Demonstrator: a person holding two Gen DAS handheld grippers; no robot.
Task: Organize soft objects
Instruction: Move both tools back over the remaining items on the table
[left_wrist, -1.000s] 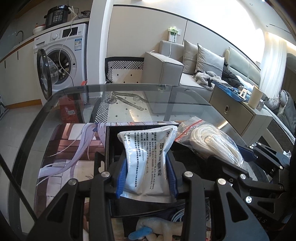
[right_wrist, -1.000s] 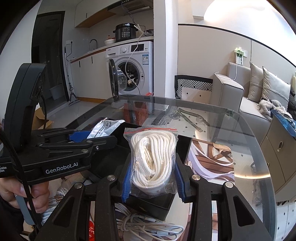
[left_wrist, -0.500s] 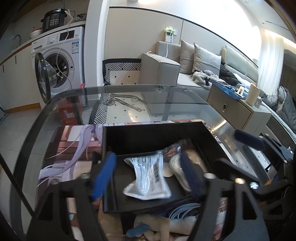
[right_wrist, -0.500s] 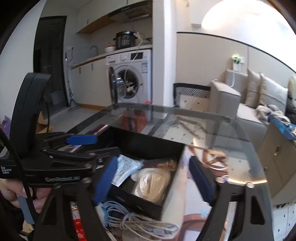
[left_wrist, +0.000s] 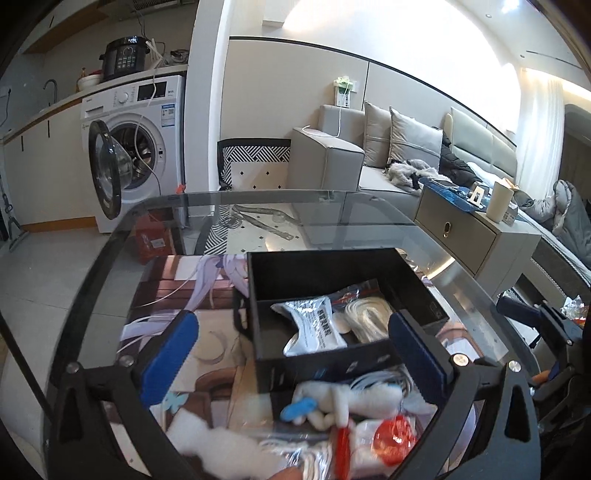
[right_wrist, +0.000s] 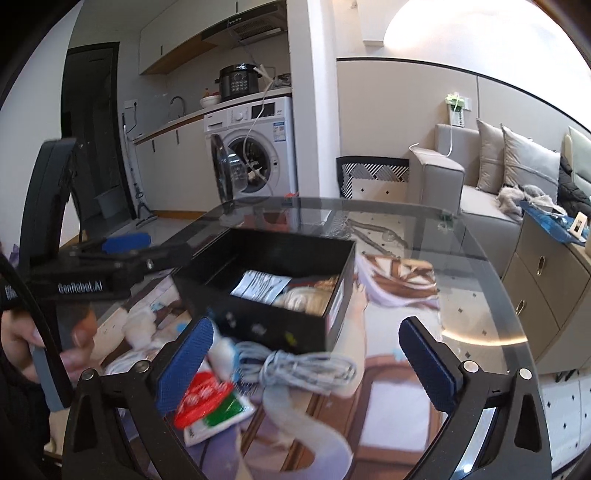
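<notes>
A home: washing machine (left_wrist: 135, 147), sofa (left_wrist: 373, 162), glass table (left_wrist: 332, 210).

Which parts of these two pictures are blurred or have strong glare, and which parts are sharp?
Left wrist view: the white soft things and red bag near the lens are blurred; the box and washer are sharp; the window is overexposed. Right wrist view: the cable and rope are smeared; a bright glare streak lies on the glass table; straight edges bend towards the border.

Tabletop (left_wrist: 351, 210): glossy glass. Black box (left_wrist: 332, 266): matt, probably plastic. Silver pouch (left_wrist: 314, 325): shiny foil. Rope bag (left_wrist: 369, 314): clear film. Cable bundle (right_wrist: 295, 369): smooth plastic sheath.
</notes>
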